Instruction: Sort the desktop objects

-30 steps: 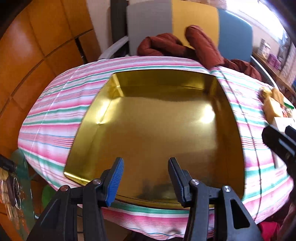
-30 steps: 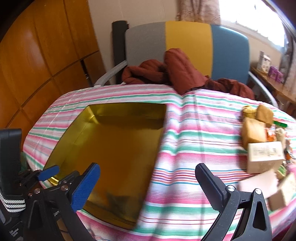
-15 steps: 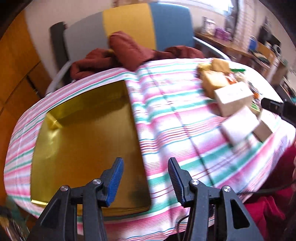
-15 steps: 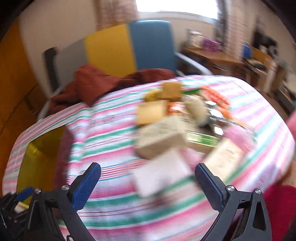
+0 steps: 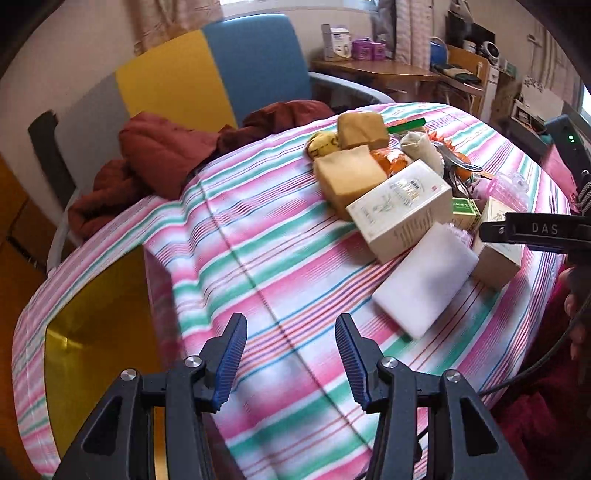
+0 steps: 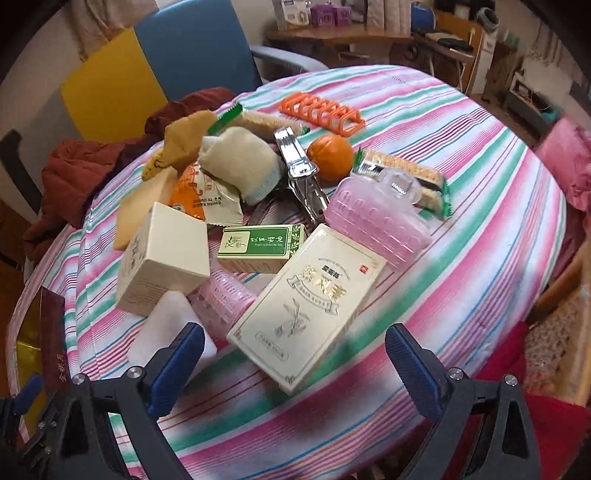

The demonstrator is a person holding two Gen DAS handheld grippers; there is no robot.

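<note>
A pile of objects lies on the striped tablecloth (image 6: 461, 229): a large cream box (image 6: 310, 299), a cream cube box (image 6: 166, 258), a green box (image 6: 258, 243), a white block (image 6: 166, 332), pink plastic cases (image 6: 373, 218), an orange (image 6: 330, 152), metal tongs (image 6: 299, 170) and snack packets. My right gripper (image 6: 291, 365) is open and empty, just in front of the large cream box. My left gripper (image 5: 291, 358) is open and empty over bare cloth, with the white block (image 5: 424, 280) to its right and the gold tray (image 5: 96, 321) to its left.
A chair with grey, yellow and blue panels (image 5: 207, 74) stands behind the table with a dark red garment (image 5: 162, 151) draped on it. An orange plastic rack (image 6: 321, 110) lies at the far side. A wooden desk (image 6: 369, 33) stands beyond.
Both grippers have swung right, from over the gold tray to the pile of objects. The tray now sits at the left edge of both views. Both stay open.
</note>
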